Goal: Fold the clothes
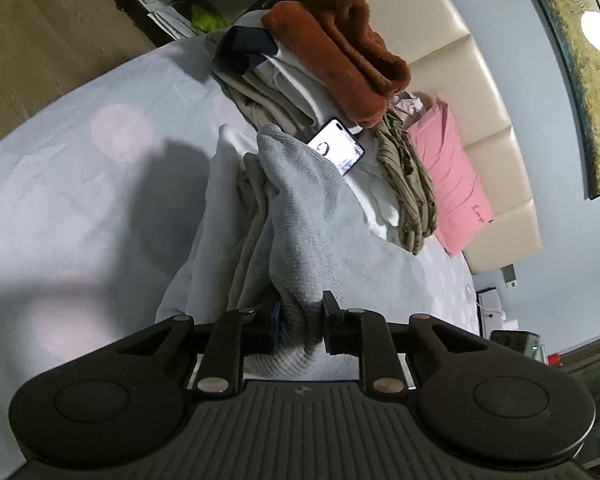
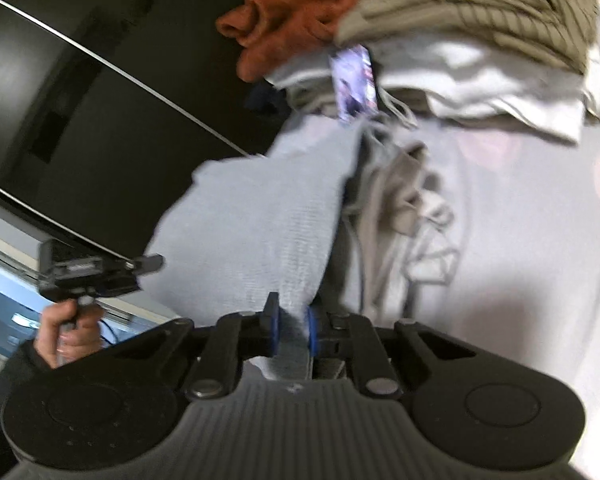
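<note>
Both fingers pairs (image 1: 300, 326) (image 2: 292, 330) clamp grey knit garment (image 1: 320, 216) (image 2: 256, 220).

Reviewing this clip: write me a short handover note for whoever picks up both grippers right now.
Left gripper: shut on an edge of the grey knit garment.
Right gripper: shut on another edge of the same garment.
Garment lies bunched on the bed sheet, partly lifted, not folded yet.
Behind it: a pile of clothes with a rust fleece on top, a phone leaning against the pile, and a pink pillow.
Left to do: spread the grey garment flat, fold it, stack it.
</note>
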### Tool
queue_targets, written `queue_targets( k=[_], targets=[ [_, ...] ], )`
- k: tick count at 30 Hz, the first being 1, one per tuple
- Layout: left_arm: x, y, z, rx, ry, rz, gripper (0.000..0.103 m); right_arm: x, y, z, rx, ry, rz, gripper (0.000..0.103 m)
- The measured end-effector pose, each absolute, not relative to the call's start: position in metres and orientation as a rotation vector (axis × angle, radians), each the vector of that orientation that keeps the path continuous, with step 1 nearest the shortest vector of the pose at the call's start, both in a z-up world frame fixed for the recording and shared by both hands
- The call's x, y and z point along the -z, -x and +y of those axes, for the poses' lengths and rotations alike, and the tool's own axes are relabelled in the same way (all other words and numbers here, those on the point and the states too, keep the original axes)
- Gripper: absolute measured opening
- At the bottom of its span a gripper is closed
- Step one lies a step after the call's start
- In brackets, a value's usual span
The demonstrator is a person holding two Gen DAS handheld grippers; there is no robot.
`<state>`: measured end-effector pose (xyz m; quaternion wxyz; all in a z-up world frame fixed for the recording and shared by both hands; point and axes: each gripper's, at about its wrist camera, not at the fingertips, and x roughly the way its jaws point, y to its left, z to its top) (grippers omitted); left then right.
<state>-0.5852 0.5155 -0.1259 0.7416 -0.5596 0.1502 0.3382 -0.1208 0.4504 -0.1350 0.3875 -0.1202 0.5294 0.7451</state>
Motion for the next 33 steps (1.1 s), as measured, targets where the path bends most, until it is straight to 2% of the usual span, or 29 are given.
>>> queue_targets(
  k=[2,4,7,9,10,13,14,17,23,25,28,30,33],
  targets=[
    [0.104,0.589,0.511,-0.798,1.147,0.362,0.022,0.134,0.119,0.446,-1.897,0.332,1.318,0.034],
    [0.071,0.591,0.503,-0.890,1.012,0.401,0.022,0.120,0.119,0.438,-1.923,0.391,1.220,0.043],
    [0.038,0.583,0.507,-0.911,0.917,0.289,0.025,0.090,0.118,0.431,-1.937,0.425,0.992,0.043],
    [0.033,0.566,0.515,-0.896,0.885,0.235,0.037,0.073,0.122,0.432,-1.940,0.376,0.876,0.043],
    [0.034,0.554,0.520,-0.894,0.866,0.235,0.038,0.071,0.130,0.436,-1.944,0.353,0.848,0.043],
    [0.061,0.509,0.542,-0.903,0.832,0.365,0.037,0.071,0.166,0.454,-1.951,0.328,0.768,0.043],
    [0.071,0.496,0.549,-0.904,0.818,0.405,0.034,0.075,0.183,0.462,-1.949,0.348,0.734,0.043],
    [0.096,0.476,0.570,-0.938,0.773,0.472,0.033,0.090,0.226,0.487,-1.966,0.438,0.625,0.040],
    [0.125,0.502,0.602,-1.070,0.844,0.473,0.032,0.119,0.229,0.520,-1.871,0.463,0.670,0.036],
    [0.133,0.525,0.609,-1.126,0.916,0.456,0.033,0.123,0.210,0.521,-1.807,0.431,0.694,0.028],
    [0.144,0.550,0.603,-1.183,0.997,0.451,0.029,0.127,0.175,0.516,-1.702,0.380,0.745,0.027],
    [0.131,0.560,0.580,-1.221,0.979,0.371,0.028,0.127,0.155,0.509,-1.643,0.342,0.766,0.027],
    [0.105,0.560,0.539,-1.269,0.898,0.286,0.029,0.118,0.142,0.489,-1.613,0.272,0.743,0.034]
  ],
)
